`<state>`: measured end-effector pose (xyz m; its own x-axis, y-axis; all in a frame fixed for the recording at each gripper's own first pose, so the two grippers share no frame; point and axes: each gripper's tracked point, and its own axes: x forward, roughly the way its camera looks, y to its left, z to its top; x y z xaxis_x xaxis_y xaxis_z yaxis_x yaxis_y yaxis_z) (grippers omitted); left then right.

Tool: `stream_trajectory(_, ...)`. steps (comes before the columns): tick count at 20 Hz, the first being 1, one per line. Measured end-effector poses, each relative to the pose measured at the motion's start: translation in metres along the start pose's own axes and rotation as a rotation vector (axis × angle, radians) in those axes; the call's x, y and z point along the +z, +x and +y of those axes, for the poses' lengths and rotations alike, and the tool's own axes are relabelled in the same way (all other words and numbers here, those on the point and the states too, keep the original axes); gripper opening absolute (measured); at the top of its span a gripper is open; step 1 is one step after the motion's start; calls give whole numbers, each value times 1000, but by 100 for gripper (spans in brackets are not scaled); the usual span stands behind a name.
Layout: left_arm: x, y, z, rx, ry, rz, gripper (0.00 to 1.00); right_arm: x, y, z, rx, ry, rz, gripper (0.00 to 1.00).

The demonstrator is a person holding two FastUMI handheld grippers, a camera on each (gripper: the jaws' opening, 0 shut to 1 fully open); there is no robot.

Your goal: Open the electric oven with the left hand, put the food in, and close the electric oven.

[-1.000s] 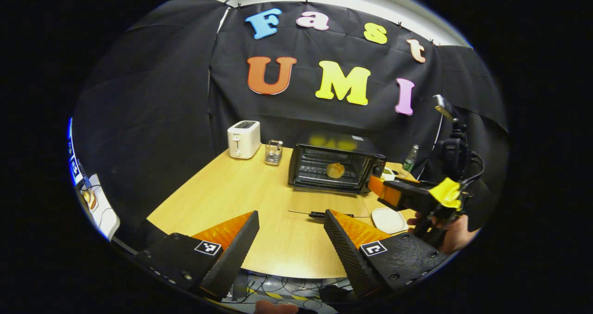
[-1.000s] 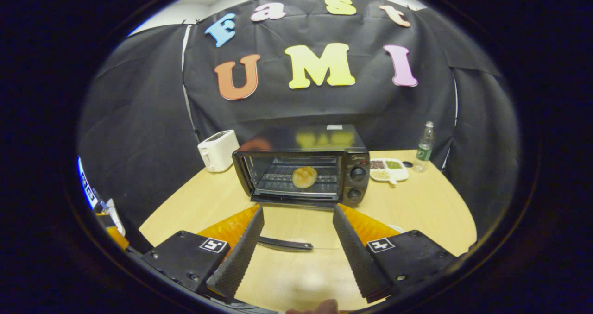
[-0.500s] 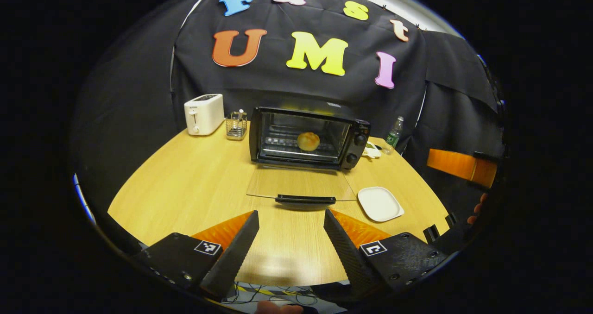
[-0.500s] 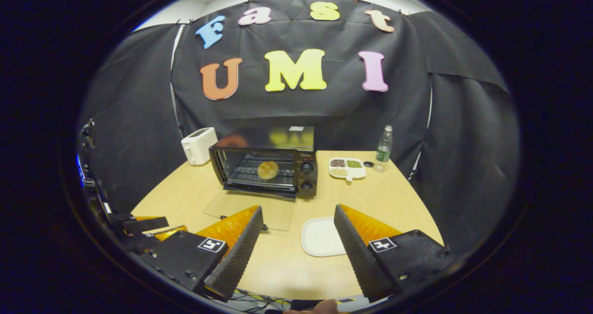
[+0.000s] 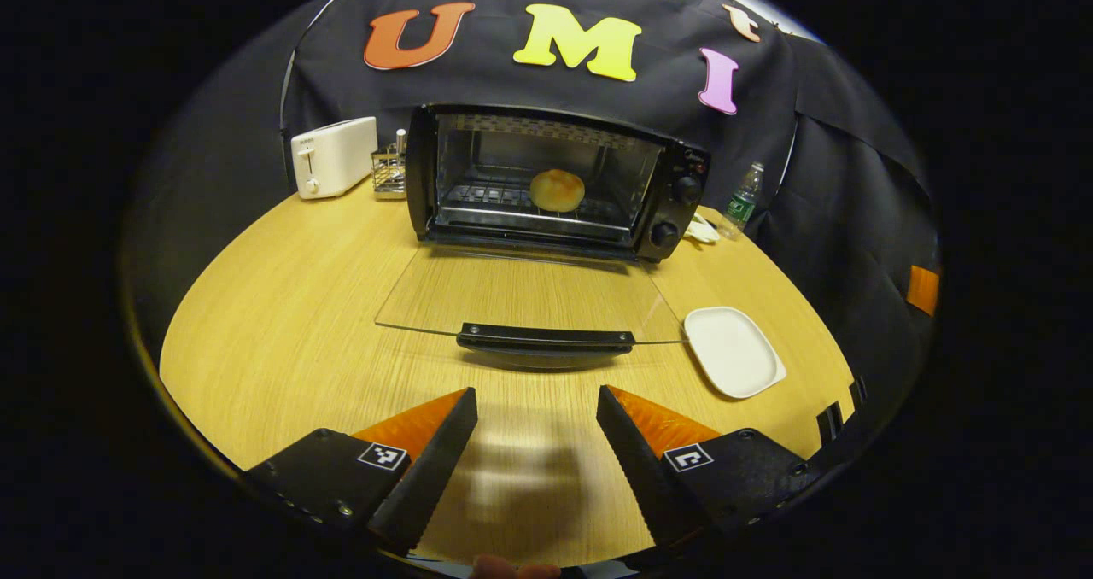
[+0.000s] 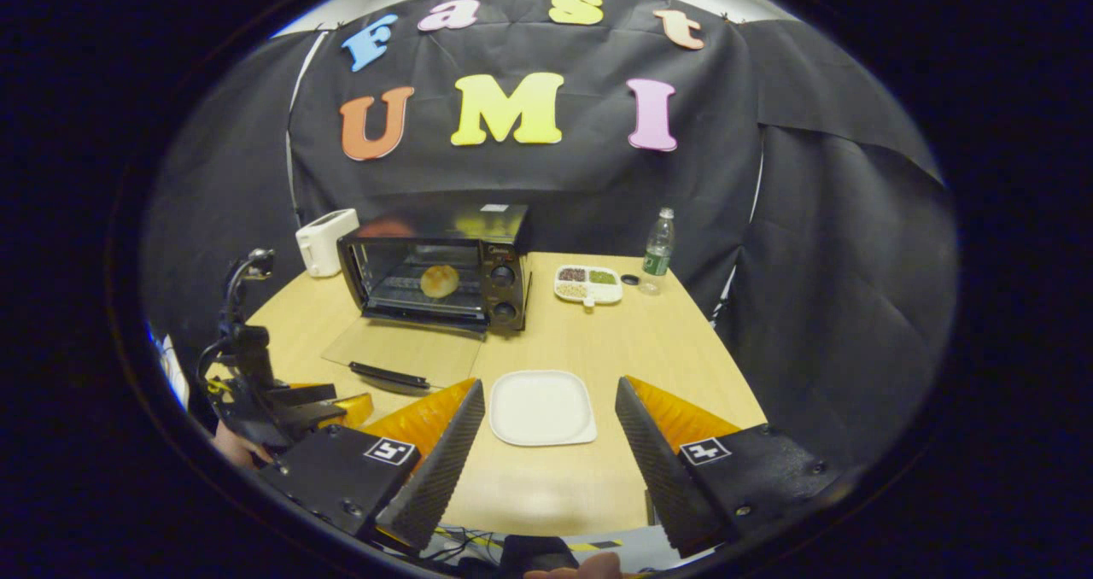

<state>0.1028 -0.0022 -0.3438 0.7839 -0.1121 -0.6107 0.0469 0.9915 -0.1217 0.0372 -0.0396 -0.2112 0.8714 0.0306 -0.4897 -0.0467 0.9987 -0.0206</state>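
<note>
left gripper (image 5: 536,429): jaws spread wide, holding nothing, hovering low over the table (image 5: 282,306) just short of the door handle (image 5: 546,338). lining up squarely with that handle, by the look of it.

right gripper (image 6: 549,429): jaws spread too, empty, hanging above the near table edge with the white plate (image 6: 541,406) lying bare between the fingers and a little beyond.

electric oven (image 5: 555,182) standing at the far side of the table, glass door (image 5: 525,293) dropped flat onto the tabletop, handle at its near edge. bun (image 5: 557,190) sitting on the wire rack inside, roughly centred. food step judged done; closing the door judged left.

handling notes: door being stiff glass on a bottom hinge, likely light but springy near the shut position, and fragile if slammed. glass slick, so no good for pushing on. best hold judged to be the middle of the handle bar, pinching across it or hooking under it, then swinging up and forward along the hinge arc. off-centre grip risking a twist.

further out: toaster (image 5: 333,156) and small wire rack holder (image 5: 388,171) beside the oven, bottle (image 6: 657,250) and divided dish (image 6: 587,283) sitting well apart on the other side.
</note>
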Motion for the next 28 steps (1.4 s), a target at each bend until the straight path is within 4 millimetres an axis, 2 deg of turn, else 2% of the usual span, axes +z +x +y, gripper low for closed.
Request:
stream_trajectory(3, -10, 24, 2, 8, -34, 40, 94, -12, 5, -9, -10, -4, 35, 97)
stream_trajectory(7, -13, 39, 2, 18, -4, 62, 94, -17, 12, -23, -28, 29, 68, 97)
stream_trajectory(10, -11, 45, 1, 23, 25, 60, 95, -12, 14, -26, -29, 21, 62, 97)
stream_trajectory(13, -1, 50, 2, 35, 56, 38, 95, -13, 15, -19, -8, 26, 71, 97)
stream_trajectory(14, -2, 50, 0, 40, 63, 44, 100, -12, 14, -19, -10, 22, 68, 98)
stream_trajectory(16, 3, 48, 0, 40, 80, 25, 84, -7, 11, -21, -12, 8, 50, 98)
stream_trajectory(17, 5, 45, 0, 38, 80, 23, 93, -6, 10, -21, -15, 7, 45, 97)
stream_trajectory(18, 9, 42, -2, 36, 79, 17, 93, -5, 9, -22, -17, 14, 42, 97)
stream_trajectory(20, 22, 34, -4, 33, 85, -9, 93, -4, 8, -23, -20, 34, 38, 98)
stream_trajectory(22, 44, 23, -7, 32, 83, -58, 94, -2, 8, -23, -23, 48, 28, 98)
stream_trajectory(25, 93, 11, -13, 24, 77, -150, 93, 1, 4, -24, -24, 55, 12, 97)
stream_trajectory(28, 142, 11, -22, -4, 80, -225, 95, 7, -2, -27, -31, 63, -7, 98)
